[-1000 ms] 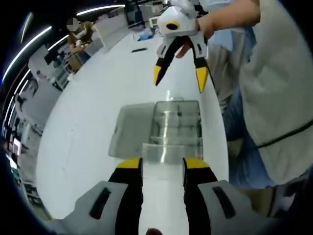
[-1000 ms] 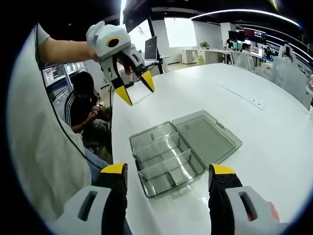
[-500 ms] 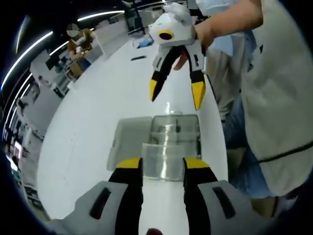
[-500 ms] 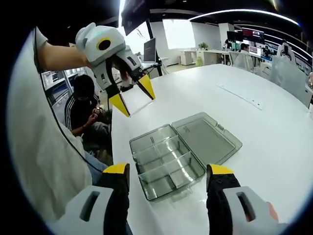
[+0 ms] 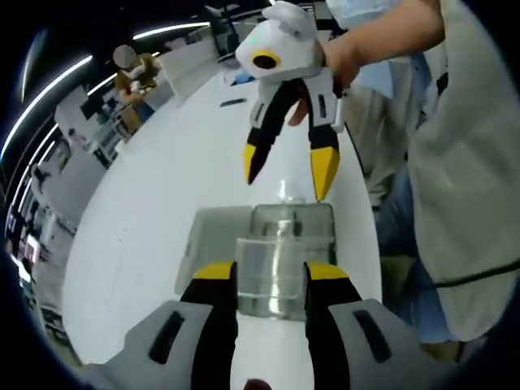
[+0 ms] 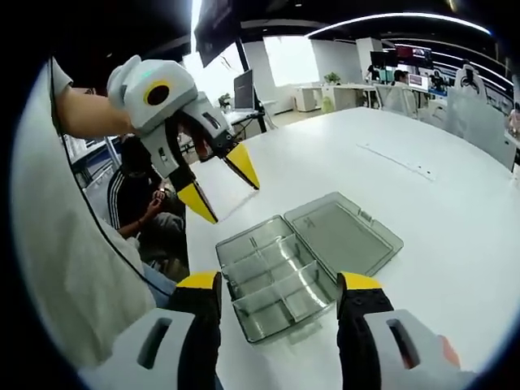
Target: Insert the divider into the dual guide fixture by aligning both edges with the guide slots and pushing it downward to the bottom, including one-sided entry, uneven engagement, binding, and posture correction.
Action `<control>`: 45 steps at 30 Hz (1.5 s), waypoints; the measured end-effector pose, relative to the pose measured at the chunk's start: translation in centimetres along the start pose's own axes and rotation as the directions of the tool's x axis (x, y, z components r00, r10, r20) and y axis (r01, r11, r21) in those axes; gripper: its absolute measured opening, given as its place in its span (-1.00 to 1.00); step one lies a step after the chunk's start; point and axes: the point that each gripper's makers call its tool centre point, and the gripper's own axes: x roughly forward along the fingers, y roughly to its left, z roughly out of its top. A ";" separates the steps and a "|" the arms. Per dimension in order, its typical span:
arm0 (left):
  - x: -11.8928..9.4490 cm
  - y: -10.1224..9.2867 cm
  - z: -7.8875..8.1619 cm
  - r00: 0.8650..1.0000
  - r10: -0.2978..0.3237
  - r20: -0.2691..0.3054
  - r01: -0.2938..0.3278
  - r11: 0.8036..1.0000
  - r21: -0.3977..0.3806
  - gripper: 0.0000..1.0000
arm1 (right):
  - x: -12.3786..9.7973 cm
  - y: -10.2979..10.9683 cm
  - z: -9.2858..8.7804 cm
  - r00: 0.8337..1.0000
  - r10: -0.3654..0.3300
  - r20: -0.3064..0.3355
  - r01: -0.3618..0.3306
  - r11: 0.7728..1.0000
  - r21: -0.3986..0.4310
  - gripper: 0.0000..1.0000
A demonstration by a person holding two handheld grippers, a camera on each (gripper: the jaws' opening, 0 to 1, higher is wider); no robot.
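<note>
We hold the clear divider pinched upright between the jaws of our left tool, raised above the open compartment box that rests on the white counter. In the right gripper view that tool hangs above and left of the box, not touching it. Our right tool is spread with nothing between its jaws, the box lying just ahead of its tips; it hovers over the box's far end
</note>
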 end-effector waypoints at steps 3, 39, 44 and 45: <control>0.3 0.0 0.3 1.000 0.015 0.005 -0.015 1.000 0.000 -0.43 | 0.0 0.0 0.3 1.000 -0.001 0.013 0.001 1.000 0.014 0.03; 1.8 -0.2 3.1 0.992 0.113 0.061 -0.114 0.993 0.013 -0.43 | 0.9 2.0 2.3 0.992 0.096 0.084 -0.107 0.985 0.134 -0.55; 1.8 -0.1 3.3 0.990 0.124 0.066 -0.125 0.992 0.007 -0.43 | 1.0 1.8 2.3 0.991 0.097 0.087 -0.110 0.981 0.162 -0.60; 1.7 -0.1 3.3 0.990 0.126 0.066 -0.127 0.992 0.008 -0.43 | 0.9 1.8 2.3 0.991 0.101 0.087 -0.116 0.977 0.178 -0.61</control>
